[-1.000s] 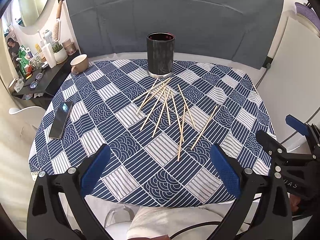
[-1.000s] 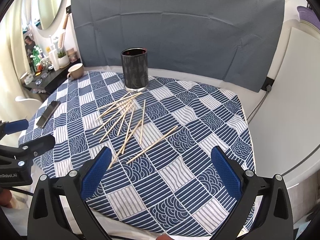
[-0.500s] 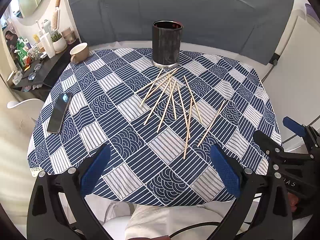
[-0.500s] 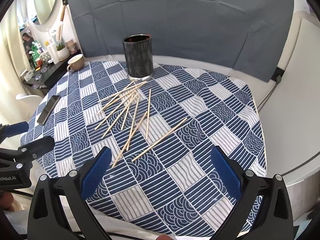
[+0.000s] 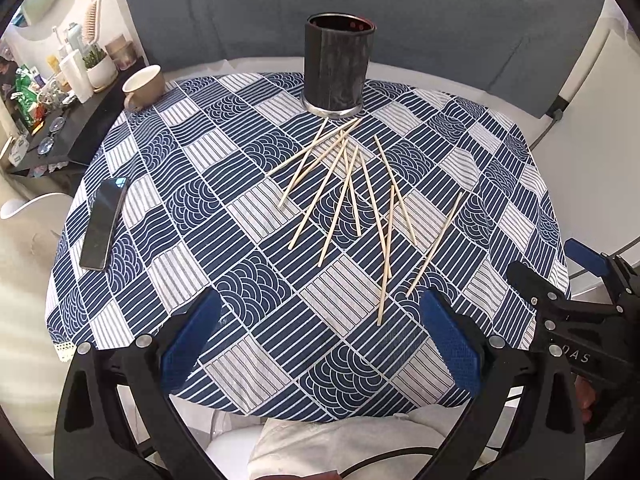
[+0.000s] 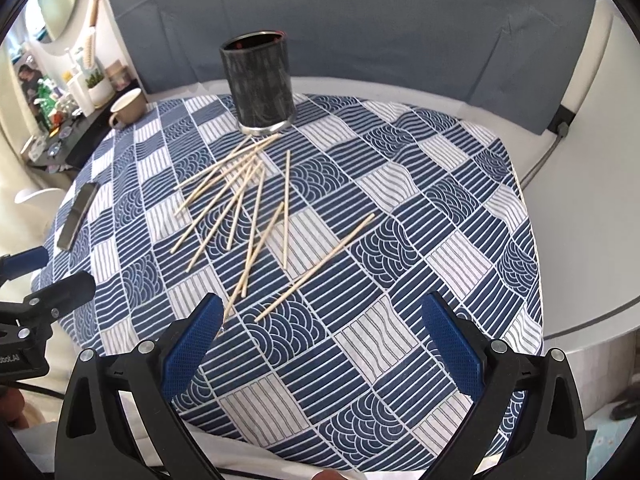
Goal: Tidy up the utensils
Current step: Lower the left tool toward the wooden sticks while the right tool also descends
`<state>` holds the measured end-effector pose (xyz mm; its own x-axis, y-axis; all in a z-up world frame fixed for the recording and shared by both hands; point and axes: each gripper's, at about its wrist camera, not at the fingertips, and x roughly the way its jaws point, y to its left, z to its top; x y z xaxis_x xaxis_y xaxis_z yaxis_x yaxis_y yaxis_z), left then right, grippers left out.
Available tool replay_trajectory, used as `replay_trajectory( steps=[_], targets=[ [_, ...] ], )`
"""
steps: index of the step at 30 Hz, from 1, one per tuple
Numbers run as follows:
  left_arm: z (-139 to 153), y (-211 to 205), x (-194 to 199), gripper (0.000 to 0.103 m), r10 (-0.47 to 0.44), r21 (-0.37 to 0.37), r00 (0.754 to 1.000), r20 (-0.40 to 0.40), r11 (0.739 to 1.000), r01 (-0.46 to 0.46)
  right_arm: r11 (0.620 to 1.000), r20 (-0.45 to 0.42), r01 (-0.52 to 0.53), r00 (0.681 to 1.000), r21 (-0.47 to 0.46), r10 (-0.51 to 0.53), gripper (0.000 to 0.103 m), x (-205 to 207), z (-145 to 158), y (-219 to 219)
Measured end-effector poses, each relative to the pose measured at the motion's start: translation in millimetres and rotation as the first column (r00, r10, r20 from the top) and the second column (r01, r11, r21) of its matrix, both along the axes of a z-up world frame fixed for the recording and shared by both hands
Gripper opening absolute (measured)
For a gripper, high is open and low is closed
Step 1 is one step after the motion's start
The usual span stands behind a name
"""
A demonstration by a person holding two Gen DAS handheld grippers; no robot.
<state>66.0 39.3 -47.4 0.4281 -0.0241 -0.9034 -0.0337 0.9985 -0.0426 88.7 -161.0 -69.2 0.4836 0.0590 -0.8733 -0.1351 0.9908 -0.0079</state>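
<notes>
Both hand-held grippers, left [image 5: 320, 340] and right [image 6: 320, 340], hover wide apart and empty over the near tabletop [image 5: 248, 364], while all ten or so chopsticks [image 5: 348, 196] lie scattered ahead, short of the dark holder [image 5: 338, 70]: no sorting done yet, by my judgement.
</notes>
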Motion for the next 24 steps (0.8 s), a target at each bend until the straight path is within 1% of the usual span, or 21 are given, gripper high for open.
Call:
replay_trajectory(
  steps=[11, 16, 20, 24],
  targets=[
    [-22, 8, 40, 0.097, -0.042, -0.008, 0.996, -0.085, 0.999, 0.041, 0.998, -0.124, 0.063, 0.990, 0.008, -0.062, 0.095, 37, -28, -1],
    [-35, 17, 63, 0.097, -0.040, -0.024, 0.991, -0.127, 0.999, 0.037, 0.995, -0.194, 0.095, 0.977, 0.022, -0.089, 0.095, 55, -44, -2],
    [-45, 25, 82, 0.097, -0.045, -0.051, 0.986, -0.161, 0.998, 0.037, 0.991, -0.222, 0.135, 0.967, 0.009, -0.129, 0.095, 67, -55, -4],
    [-54, 33, 104, 0.097, -0.043, -0.041, 0.983, -0.179, 0.999, 0.036, 0.987, -0.253, 0.163, 0.954, -0.008, -0.160, 0.095, 79, -67, -6]
  ],
)
